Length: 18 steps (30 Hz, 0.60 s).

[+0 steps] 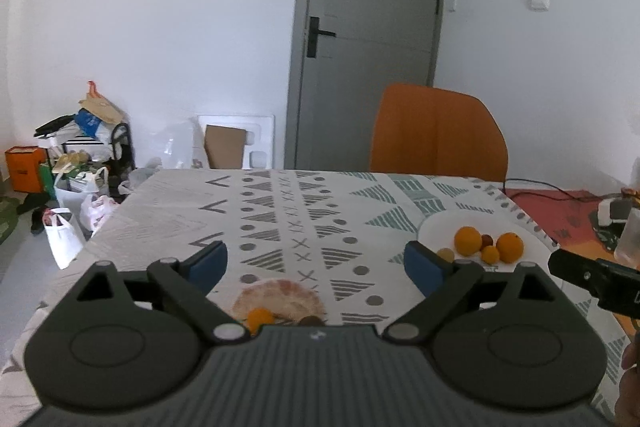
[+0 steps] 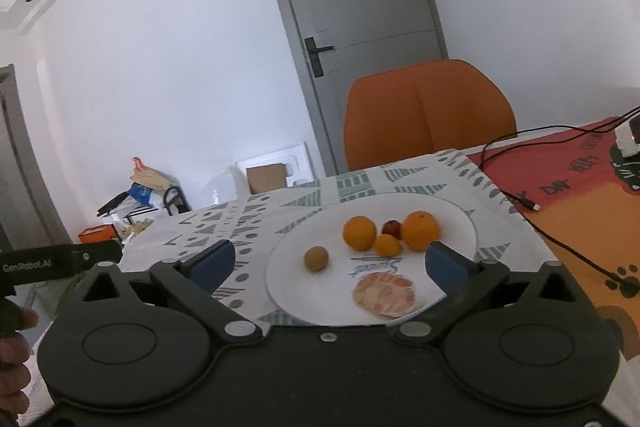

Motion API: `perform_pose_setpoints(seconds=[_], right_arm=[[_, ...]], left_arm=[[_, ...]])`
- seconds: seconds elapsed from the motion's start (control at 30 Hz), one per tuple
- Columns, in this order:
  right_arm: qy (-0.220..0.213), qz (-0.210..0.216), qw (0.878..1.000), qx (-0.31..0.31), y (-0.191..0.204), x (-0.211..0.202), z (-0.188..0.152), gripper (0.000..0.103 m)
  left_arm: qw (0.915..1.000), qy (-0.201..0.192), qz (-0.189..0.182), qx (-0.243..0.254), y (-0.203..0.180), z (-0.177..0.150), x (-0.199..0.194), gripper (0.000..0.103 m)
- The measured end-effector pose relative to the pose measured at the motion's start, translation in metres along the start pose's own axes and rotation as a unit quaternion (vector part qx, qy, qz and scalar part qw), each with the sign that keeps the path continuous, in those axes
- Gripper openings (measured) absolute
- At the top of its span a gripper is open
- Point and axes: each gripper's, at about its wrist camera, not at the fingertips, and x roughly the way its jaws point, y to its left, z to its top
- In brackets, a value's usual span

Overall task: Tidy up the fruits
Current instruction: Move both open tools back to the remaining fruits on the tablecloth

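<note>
Both tongs are spread wide, and nothing is pinched between them. Between the blue pads of the left gripper (image 1: 316, 263) only the patterned tablecloth (image 1: 280, 211) is seen, with a peeled citrus half (image 1: 278, 297) lying on it close below, a small orange fruit (image 1: 259, 318) and a dark fruit (image 1: 311, 321) at its near edge. The right gripper (image 2: 330, 263) is held over the white plate (image 2: 460, 215). On this plate two oranges (image 2: 359, 231) are placed, with a small red fruit (image 2: 391, 227) between them, a small mandarin (image 2: 387, 245) in front, a brown kiwi-like fruit (image 2: 316, 258) apart at the left, and another peeled citrus piece (image 2: 385, 295) near the front rim.

It is judged that a fruit is to be chosen next, probably one from the cloth. For a good grasp, the left pads should be lowered on both sides of the small orange fruit, so that it is centred. The closing should be done slowly, because a round fruit can be pushed away and rolled. The soft peeled piece should be pressed only lightly. The plate should be approached from above, so that fruits already there are not disturbed.
</note>
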Motion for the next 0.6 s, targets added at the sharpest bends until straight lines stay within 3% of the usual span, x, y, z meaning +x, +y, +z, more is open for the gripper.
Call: perform_pose_setpoints(seconds=[0.6], right_arm=[[0.02, 0.043, 0.999, -0.026, 0.045, -0.001, -0.006, 0.103]], left_arm=[[0.9989, -0.007, 0.027, -0.038, 0.049, -0.016, -0.034, 0.095]])
